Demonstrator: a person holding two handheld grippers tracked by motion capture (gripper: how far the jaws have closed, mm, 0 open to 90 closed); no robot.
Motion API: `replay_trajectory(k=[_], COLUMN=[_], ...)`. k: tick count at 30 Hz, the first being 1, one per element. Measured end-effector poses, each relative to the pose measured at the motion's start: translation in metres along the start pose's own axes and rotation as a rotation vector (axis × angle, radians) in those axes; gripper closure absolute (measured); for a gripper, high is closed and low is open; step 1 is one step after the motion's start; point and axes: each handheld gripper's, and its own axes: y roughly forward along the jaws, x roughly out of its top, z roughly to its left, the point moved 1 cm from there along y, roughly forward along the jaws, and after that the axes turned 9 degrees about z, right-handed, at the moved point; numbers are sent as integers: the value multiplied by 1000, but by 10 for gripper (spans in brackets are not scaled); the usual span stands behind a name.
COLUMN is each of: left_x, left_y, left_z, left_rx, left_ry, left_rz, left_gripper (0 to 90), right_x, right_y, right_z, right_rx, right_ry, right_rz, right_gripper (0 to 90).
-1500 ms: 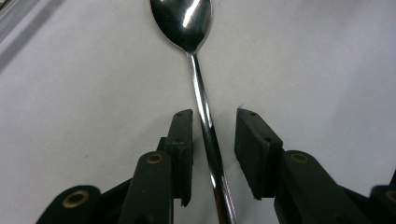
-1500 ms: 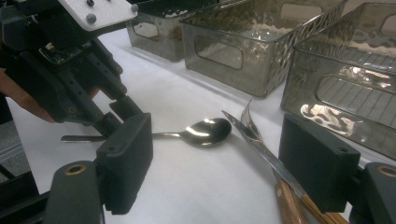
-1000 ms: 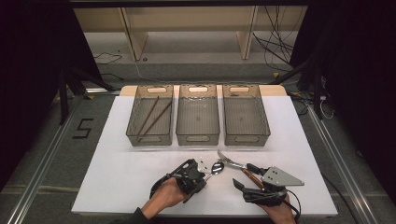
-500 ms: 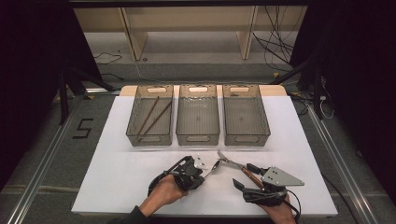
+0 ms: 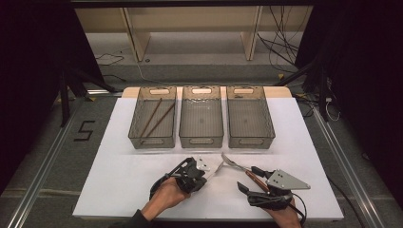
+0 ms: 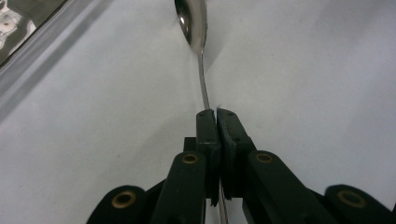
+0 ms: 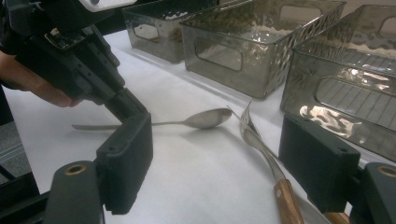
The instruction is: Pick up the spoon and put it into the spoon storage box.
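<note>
A metal spoon [image 6: 191,21] lies on the white table top [image 5: 119,180], and my left gripper [image 6: 214,116] is shut on its thin handle. From above, that gripper [image 5: 204,172] is near the front middle, with the spoon [image 5: 216,168] pointing right. A fork with a wooden handle [image 7: 261,144] lies beside the spoon's bowl [image 7: 208,118]. My right gripper [image 7: 219,163] stands open around the fork's handle end, and its pads [image 7: 126,163] do not touch the handle. In the high view the right gripper [image 5: 248,178] is at the front right, over the fork [image 5: 237,166].
Three grey see-through bins stand in a row behind the cutlery: the left bin [image 5: 142,140] holds two brown sticks, and the middle bin [image 5: 201,140] and right bin [image 5: 252,140] look bare inside. White table top stretches to both sides. A wooden shelf unit stands beyond the table.
My left gripper has crept slightly toward the bins at the spoon's handle. The right gripper and the fork have kept still.
</note>
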Motion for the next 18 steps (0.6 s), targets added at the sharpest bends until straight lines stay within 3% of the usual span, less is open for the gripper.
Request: replay_trajectory(k=[2, 5, 11, 18], left_x=[0, -2, -1, -1], left_y=[0, 2, 5, 4], left_z=[3, 6, 1, 4], left_rx=[11, -38, -12, -13], left_ry=[-14, -22, -9, -32], left_rz=[-4, 13, 20, 14], left_gripper=[875, 862, 850, 867], right_x=[0, 0, 0, 0], right_y=[0, 0, 0, 0], right_z=[0, 0, 0, 0], right_rx=[2, 1, 1, 1], right_ry=[-2, 1, 0, 0], right_rz=[0, 0, 1, 0], right_gripper=[268, 269, 269, 269])
